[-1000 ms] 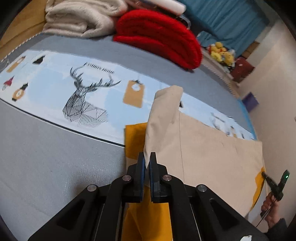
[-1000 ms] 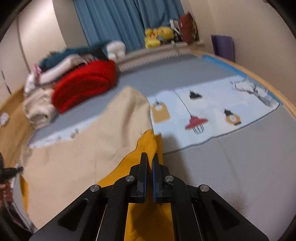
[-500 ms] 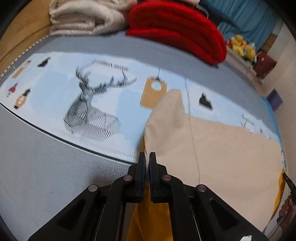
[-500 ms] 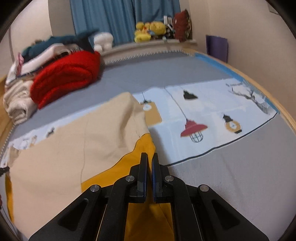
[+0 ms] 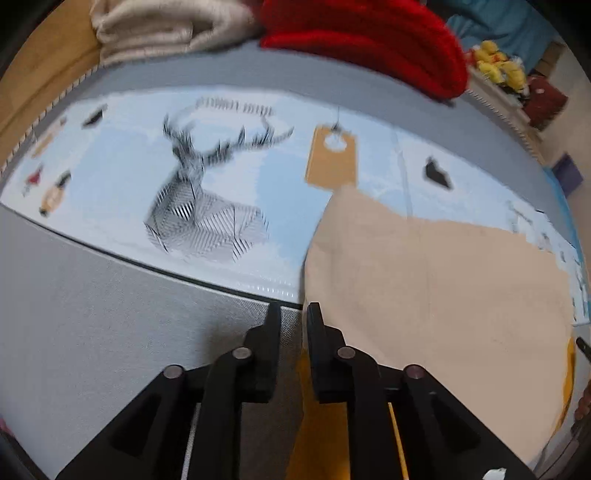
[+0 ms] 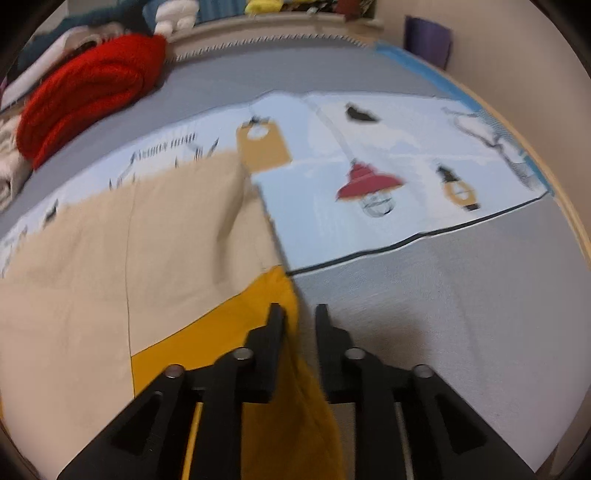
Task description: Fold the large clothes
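Bedspread (image 5: 110, 332) grey, deer print | curtain (image 5: 517, 22) blue | both tools opening off garment (image 5: 443, 295)

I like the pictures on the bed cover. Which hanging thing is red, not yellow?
The lamp with the red shade, right of the beige garment. The paper tag and the lantern beside it are yellowish.

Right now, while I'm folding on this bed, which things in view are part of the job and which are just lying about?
Part of the job:
- beige and mustard garment, folded over on the printed bed cover
- left gripper, jaws opening
- right gripper, jaws opening, mustard edge between them

Just lying about:
- red knit
- cream blanket
- yellow plush toys
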The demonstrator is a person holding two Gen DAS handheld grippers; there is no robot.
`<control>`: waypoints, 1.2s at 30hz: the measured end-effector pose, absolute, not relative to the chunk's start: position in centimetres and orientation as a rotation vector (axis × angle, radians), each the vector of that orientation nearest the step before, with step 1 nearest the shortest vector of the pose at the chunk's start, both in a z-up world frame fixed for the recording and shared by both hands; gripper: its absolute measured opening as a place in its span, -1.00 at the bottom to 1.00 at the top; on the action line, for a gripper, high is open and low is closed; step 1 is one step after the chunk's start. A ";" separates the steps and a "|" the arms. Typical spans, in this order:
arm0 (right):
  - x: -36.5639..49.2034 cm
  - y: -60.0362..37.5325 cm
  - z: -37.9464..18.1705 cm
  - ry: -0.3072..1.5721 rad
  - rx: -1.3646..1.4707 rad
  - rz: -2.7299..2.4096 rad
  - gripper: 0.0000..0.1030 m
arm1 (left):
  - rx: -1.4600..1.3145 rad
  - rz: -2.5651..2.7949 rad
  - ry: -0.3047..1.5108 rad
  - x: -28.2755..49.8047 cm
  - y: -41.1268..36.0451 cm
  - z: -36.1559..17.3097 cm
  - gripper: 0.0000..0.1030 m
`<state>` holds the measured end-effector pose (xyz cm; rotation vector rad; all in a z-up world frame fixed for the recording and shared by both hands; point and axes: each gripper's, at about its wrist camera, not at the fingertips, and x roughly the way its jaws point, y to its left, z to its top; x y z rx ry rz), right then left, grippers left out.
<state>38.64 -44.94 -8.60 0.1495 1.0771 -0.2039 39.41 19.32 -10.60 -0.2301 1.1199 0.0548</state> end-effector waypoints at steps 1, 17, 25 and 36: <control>38.3 -45.1 -7.9 1.066 0.148 -0.190 -0.51 | -0.236 0.005 1.110 38.8 19.3 -9.8 -0.70; 28.4 -43.5 -12.1 1.429 -0.108 0.138 -0.49 | 0.157 -0.406 1.442 29.2 13.3 -13.4 -0.61; 27.1 -44.0 -12.7 1.510 -0.178 0.130 -0.49 | 0.380 -0.437 1.547 25.4 11.5 -16.4 -0.50; 25.6 -38.3 -2.8 1.125 -0.190 0.098 -0.49 | 0.222 -0.110 1.213 22.5 9.5 -6.7 -0.51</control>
